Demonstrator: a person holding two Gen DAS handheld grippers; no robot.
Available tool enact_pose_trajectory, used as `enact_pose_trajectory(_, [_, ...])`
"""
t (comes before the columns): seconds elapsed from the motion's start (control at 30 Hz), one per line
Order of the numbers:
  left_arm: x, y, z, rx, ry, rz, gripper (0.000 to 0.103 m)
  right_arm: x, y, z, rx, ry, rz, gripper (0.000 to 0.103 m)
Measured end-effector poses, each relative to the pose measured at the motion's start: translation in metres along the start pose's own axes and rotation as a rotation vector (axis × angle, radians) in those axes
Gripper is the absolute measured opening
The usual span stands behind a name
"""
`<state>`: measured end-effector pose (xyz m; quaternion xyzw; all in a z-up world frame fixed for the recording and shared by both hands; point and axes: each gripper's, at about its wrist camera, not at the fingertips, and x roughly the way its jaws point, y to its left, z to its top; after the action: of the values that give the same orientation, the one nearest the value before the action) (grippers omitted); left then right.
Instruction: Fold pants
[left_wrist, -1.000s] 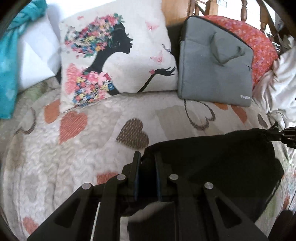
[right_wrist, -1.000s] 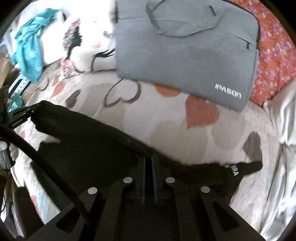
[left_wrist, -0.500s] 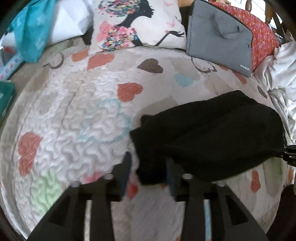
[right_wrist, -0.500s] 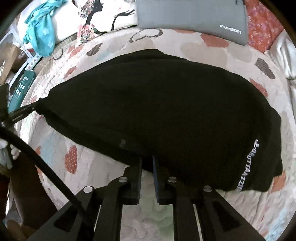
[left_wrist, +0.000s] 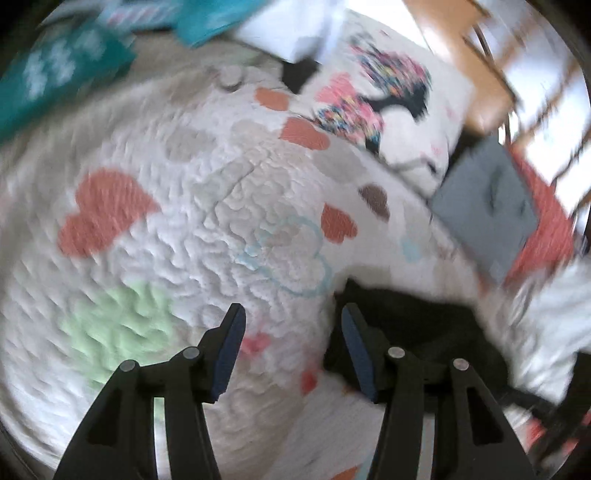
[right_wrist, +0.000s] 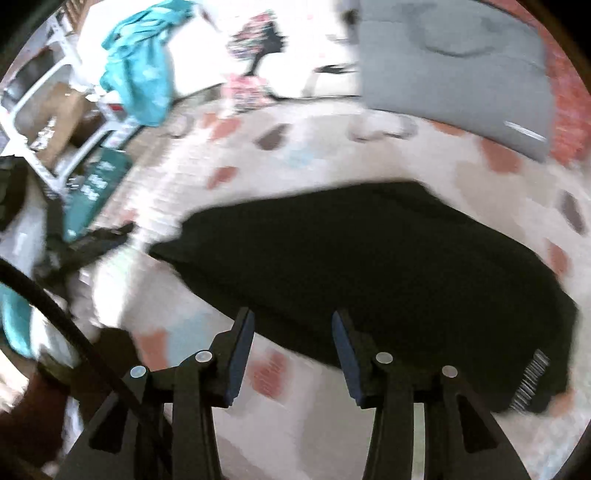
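Note:
The black pants (right_wrist: 388, 280) lie folded flat on the heart-patterned quilt (right_wrist: 314, 136), with white lettering at their right end. In the left wrist view they (left_wrist: 417, 325) show at the lower right, partly behind my right finger. My left gripper (left_wrist: 291, 314) is open and empty above the quilt (left_wrist: 184, 221), just left of the pants. My right gripper (right_wrist: 291, 317) is open and empty, held over the near edge of the pants. Both views are blurred by motion.
A grey laptop bag (right_wrist: 454, 62) and a printed cushion (left_wrist: 388, 107) lean at the back of the bed. A teal cloth (right_wrist: 144, 70) hangs at the far left. A white shelf with boxes (right_wrist: 48, 122) stands beside the bed.
Both grippers have opened and let go of the pants, which now lie on the quilt. Both have pulled back, and the left has swung to the left.

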<state>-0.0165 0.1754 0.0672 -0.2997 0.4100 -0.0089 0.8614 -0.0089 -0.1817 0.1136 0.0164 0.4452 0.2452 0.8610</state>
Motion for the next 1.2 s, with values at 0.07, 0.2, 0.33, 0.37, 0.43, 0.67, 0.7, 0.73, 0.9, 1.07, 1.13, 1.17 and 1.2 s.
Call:
enact_pose_trajectory(0.07, [0.004,0.010,-0.002,-0.067,-0.014,-0.014,0.053,0.024,0.030,0.027,-0.043,0.022,0.056,0.048])
enact_pose_trajectory(0.2, [-0.002,0.026,0.005,-0.133,-0.066,-0.048,0.054,0.076,0.095,0.069,-0.186,0.065,0.073,0.048])
enact_pose_trajectory(0.33, [0.001,0.044,0.008,-0.224,-0.061,-0.078,0.054,0.145,0.143,0.098,-0.357,0.148,0.015,0.048])
enact_pose_trajectory(0.37, [0.001,0.046,0.009,-0.227,-0.068,-0.078,0.054,0.159,0.149,0.099,-0.386,0.172,-0.006,0.048])
enact_pose_trajectory(0.43, [0.001,0.043,0.009,-0.207,-0.078,-0.065,0.054,0.186,0.157,0.097,-0.447,0.238,-0.035,0.048])
enact_pose_trajectory(0.67, [0.003,0.042,0.010,-0.183,-0.092,-0.057,0.054,0.191,0.161,0.103,-0.507,0.232,-0.137,0.012])
enact_pose_trajectory(0.7, [0.003,0.043,0.010,-0.188,-0.092,-0.062,0.054,0.189,0.160,0.110,-0.493,0.208,-0.151,0.011])
enact_pose_trajectory(0.73, [0.004,0.044,0.011,-0.192,-0.090,-0.064,0.054,0.190,0.158,0.116,-0.478,0.200,-0.161,0.011])
enact_pose_trajectory(0.9, [0.004,0.038,0.011,-0.153,-0.093,-0.054,0.054,0.215,0.149,0.132,-0.399,0.239,-0.201,0.026])
enact_pose_trajectory(1.07, [0.002,0.030,0.009,-0.107,-0.105,-0.029,0.054,0.185,0.141,0.131,-0.281,0.146,-0.126,0.028])
enact_pose_trajectory(1.13, [0.003,0.030,0.009,-0.118,-0.102,-0.030,0.054,0.169,0.142,0.117,-0.266,0.142,-0.036,0.036])
enact_pose_trajectory(1.17, [0.003,0.031,0.009,-0.126,-0.099,-0.029,0.054,0.165,0.145,0.110,-0.275,0.146,-0.013,0.050])
enact_pose_trajectory(1.2, [0.003,0.032,0.009,-0.132,-0.097,-0.027,0.054,0.162,0.149,0.099,-0.297,0.150,0.001,0.060])
